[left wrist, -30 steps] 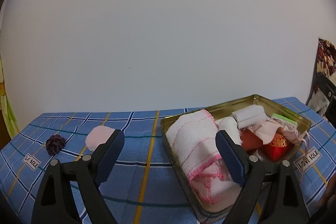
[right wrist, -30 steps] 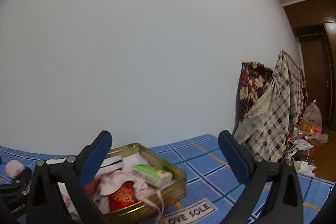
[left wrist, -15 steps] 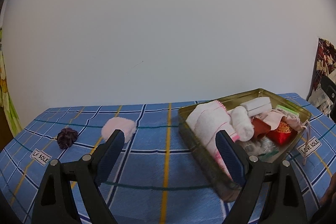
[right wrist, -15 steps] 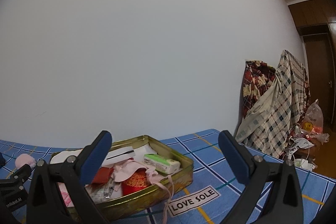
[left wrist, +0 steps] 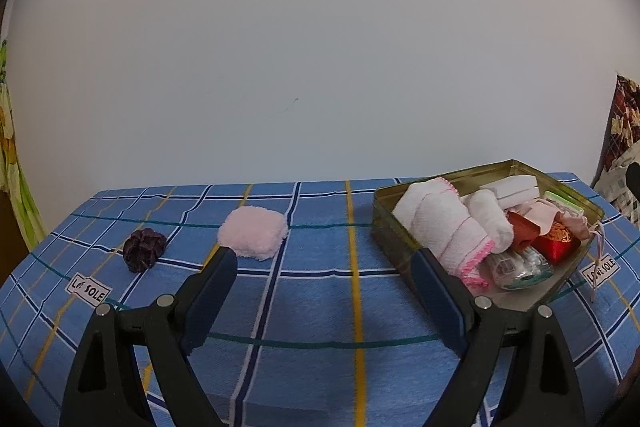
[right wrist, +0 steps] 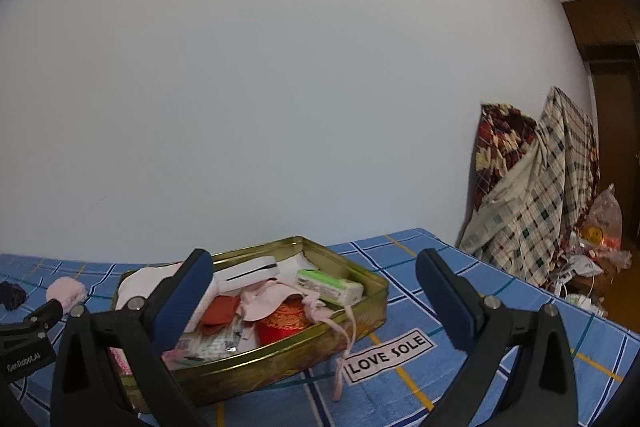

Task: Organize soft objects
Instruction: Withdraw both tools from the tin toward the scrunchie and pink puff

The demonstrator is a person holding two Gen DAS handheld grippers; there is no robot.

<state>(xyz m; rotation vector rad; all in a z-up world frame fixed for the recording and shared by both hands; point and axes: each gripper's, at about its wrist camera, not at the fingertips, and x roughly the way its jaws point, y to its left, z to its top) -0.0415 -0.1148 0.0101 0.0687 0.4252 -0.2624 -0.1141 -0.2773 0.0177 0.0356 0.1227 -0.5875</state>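
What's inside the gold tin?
The gold tin holds rolled white towels, a red pouch, pink cloth, a green tissue pack and a white box. Anything underneath is covered.

Both wrist views face the wall, sharing the tin (left wrist: pixel 484 175).

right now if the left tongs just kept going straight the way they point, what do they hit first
Most likely the bare blue plaid tablecloth. The left tongs stand open and empty, tilted slightly down, with the pink fluffy pad off to the left of their line and the gold tin to the right. Depth is hard to judge.
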